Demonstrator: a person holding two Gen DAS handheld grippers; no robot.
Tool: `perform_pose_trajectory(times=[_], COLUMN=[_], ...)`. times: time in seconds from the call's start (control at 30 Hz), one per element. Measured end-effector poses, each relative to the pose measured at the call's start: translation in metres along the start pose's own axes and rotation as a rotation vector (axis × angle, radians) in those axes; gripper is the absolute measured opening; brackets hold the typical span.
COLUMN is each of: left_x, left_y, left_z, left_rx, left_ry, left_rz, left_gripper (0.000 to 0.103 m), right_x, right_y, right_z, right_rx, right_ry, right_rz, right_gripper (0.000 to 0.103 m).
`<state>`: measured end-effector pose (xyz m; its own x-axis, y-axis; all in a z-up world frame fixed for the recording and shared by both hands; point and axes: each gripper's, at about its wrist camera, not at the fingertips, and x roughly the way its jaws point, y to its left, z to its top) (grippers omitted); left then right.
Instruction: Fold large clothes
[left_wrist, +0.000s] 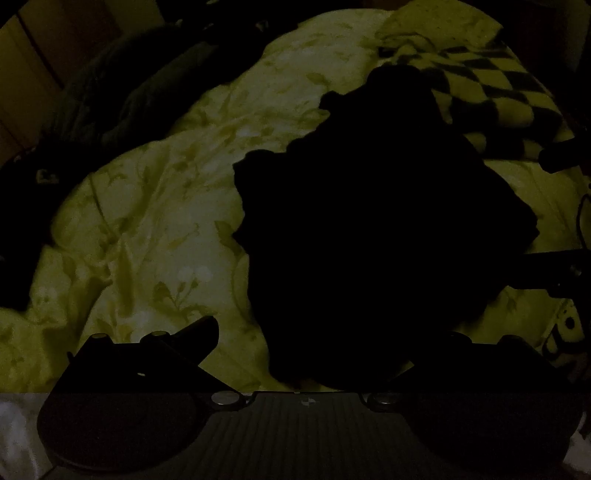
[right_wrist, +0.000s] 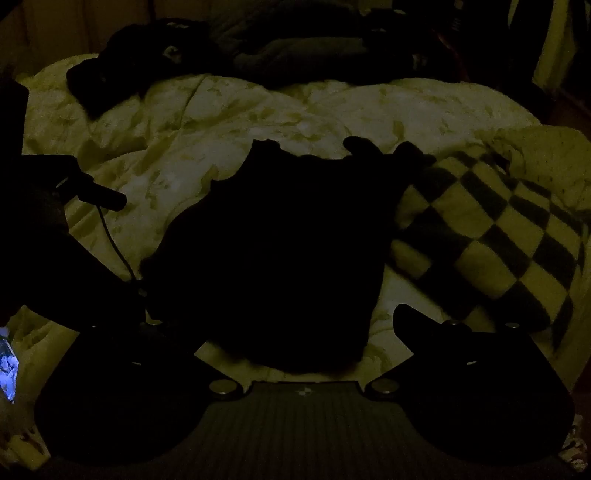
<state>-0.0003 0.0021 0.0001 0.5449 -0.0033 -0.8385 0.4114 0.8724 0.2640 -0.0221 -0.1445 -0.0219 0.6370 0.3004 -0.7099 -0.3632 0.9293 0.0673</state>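
On the bed's floral duvet (left_wrist: 155, 221) lies the dark garment (left_wrist: 362, 229), bunched between both grippers. I hold left gripper (left_wrist: 314, 343) and right gripper (right_wrist: 299, 325) fingers apart, empty, probably ready to pinch edges.

Each gripper has 2 black fingers (left_wrist: 201, 332) on a dark base with thin ribbed lines. 2 round silver screws (right_wrist: 223, 387) sit near the finger hinges. A thin black cable (right_wrist: 114, 243) hangs from the left gripper (right_wrist: 107, 199).

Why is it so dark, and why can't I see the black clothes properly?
Left wrist view: dim light, so the black garment is a flat blob on the flowery quilt. Right wrist view: equally murky, edges curved by the lens, with only a small bluish glow at left.
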Motion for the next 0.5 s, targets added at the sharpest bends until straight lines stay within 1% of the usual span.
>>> perform_pose_trajectory(times=[0.23,0.33,0.37,0.5], left_x=[-0.0017,0.0025,0.0026,0.0022], left_y=[0.0052,0.0012,0.0017,0.0037], left_z=[-0.0033,-0.0002,-0.0004,-0.0011], left_rx=[0.009,0.001,0.001,0.003], left_ry=[0.002,-0.007,-0.006,-0.006], left_rz=[-0.003,-0.002,-0.002,-0.004], left_gripper=[0.103,0.103,0.103,0.103], right_x=[0.0011,0.0021,0.0047,0.0020], right_y=[0.0001,-0.0078,-0.0047,-0.0033], right_z=[-0.0006,0.0011,0.0006,-0.0005], right_rx=[0.001,0.014,0.006,0.006], right_ry=[0.006,-0.004,0.016,0.023], right_rz=[0.000,0.000,0.001,0.007], right_gripper=[0.103,0.103,0.103,0.103])
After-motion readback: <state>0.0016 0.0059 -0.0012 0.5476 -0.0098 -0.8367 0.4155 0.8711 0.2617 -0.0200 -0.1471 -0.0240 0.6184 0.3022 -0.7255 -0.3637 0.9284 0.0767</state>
